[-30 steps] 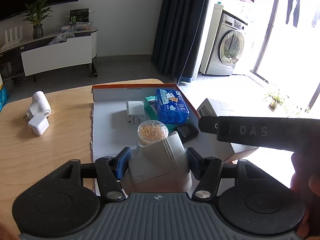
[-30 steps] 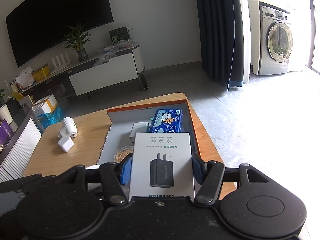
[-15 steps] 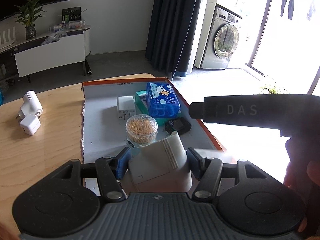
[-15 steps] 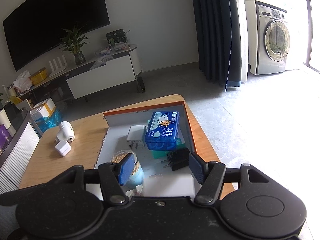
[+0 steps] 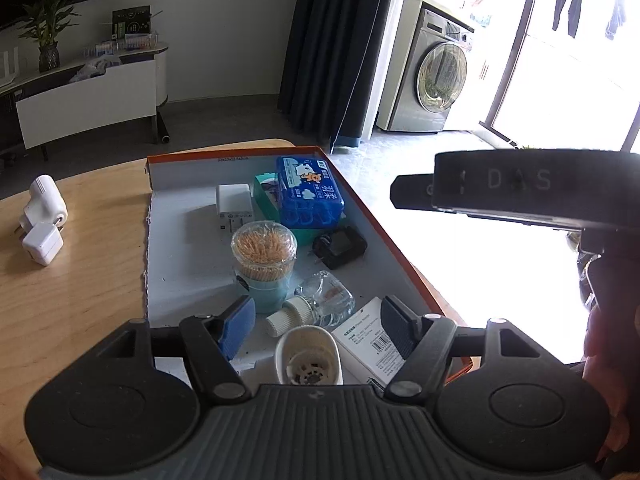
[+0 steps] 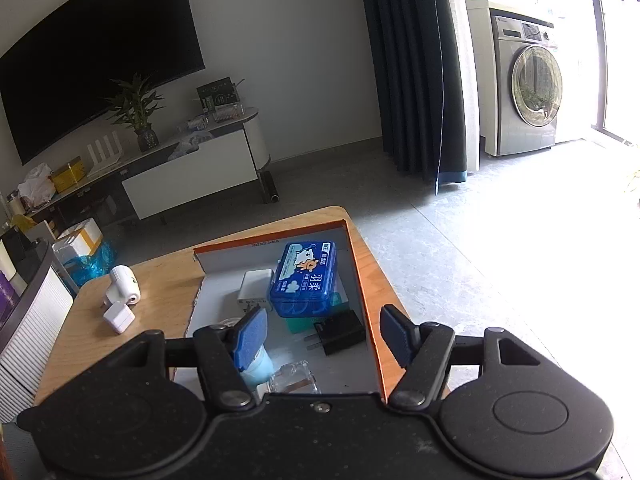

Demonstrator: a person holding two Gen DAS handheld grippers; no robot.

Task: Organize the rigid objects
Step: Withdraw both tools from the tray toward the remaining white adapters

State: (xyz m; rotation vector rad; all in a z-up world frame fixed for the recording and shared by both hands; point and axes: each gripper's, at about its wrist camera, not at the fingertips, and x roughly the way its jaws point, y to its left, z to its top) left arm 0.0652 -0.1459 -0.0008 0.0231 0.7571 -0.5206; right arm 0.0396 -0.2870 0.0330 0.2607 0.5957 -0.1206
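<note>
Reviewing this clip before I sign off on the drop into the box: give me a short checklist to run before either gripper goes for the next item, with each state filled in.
1. Left gripper let go of the white adapter: ok, jaws have just been opening, pads clear of it.
2. Right gripper empty: ok, jaws have just been opening, nothing between them.
3. White adapter settled in the box: cannot tell, its base is hidden.
4. Items still on the table: not ok, white camera and white charger remain outside.
5. Toothpick jar upright: ok.
</note>
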